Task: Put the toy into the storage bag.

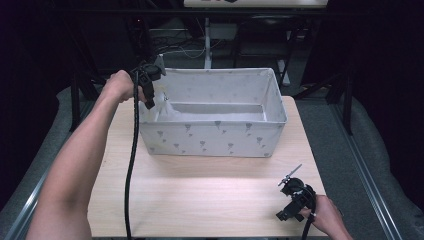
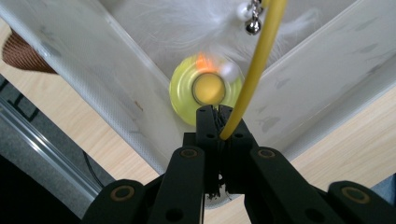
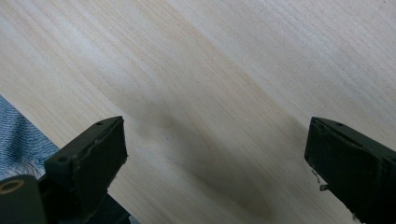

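So the left claw [image 2: 218,114] is pressed together on a thin yellow stick [image 2: 254,70], which looks like the handle of a cat teaser toy (there's a white feather [image 2: 187,21] and a little bell [image 2: 252,25] dangling from it). The stick runs up and away from the jaws, leaning a bit to one side in the left gripper view, so its long axis points down into the fabric bin [image 1: 215,137]. In the high view that claw [image 1: 148,82] sits right over the bin's near-left corner, with the feather end already hanging inside past the rim.

Directly beyond the jaw tips there's a yellow round thing [image 2: 205,91] on the bin floor, maybe a spinner toy, too blurry to say. The toy end hangs above or beside it, and I can't tell if they touch.

The left forearm reaches long across the bench [image 1: 200,200], wrist bent so the claw points down into the corner. My guess is the next bit is just lowering and letting go, and the corner wall is the thing to watch.

The right claw [image 3: 215,154] is spread wide with nothing in it, parked over bare wood at the near right of the bench [image 1: 295,200], well away from the bin.
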{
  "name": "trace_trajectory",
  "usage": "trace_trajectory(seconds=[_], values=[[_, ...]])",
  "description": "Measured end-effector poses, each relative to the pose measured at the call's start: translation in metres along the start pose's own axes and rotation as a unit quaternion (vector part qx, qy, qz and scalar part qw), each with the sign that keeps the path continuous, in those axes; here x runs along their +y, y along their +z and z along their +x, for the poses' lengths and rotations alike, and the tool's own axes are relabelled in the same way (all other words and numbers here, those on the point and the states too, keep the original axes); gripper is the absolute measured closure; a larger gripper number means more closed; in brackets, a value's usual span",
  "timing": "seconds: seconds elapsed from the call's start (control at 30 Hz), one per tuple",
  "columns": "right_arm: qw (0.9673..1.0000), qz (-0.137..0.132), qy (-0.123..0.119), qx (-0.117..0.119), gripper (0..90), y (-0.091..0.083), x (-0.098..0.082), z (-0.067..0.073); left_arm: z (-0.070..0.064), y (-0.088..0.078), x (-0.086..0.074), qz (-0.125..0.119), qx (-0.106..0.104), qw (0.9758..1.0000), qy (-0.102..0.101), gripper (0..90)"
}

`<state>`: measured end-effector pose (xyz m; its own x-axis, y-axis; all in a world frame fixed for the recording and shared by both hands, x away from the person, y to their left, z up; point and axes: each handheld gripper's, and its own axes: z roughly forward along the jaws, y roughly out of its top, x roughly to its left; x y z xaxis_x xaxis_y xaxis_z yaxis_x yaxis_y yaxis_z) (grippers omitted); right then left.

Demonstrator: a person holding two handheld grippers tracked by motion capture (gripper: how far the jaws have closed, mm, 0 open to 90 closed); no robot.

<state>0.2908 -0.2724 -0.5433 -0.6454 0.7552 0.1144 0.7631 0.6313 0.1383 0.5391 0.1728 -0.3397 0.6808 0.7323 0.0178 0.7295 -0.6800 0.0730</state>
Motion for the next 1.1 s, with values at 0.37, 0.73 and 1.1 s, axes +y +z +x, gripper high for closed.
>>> trace_trajectory(seconds=[0.37,0.73,1.1], values=[[1.0000,0.000,0.000,0.002,5.1,0.001,0.000,0.000,0.005,0.019,-0.011,0.021,-0.005,0.9997,-0.008,87.5],[1.0000,0.000,0.001,-0.002,5.1,0.001,0.000,0.001,0.006,0.023,-0.017,0.009,-0.009,0.9998,-0.014,86.8],[1.0000,0.002,0.001,-0.002,5.1,0.001,0.000,0.001,0.004,-0.009,-0.033,-0.051,0.018,0.9981,-0.030,44.9]])
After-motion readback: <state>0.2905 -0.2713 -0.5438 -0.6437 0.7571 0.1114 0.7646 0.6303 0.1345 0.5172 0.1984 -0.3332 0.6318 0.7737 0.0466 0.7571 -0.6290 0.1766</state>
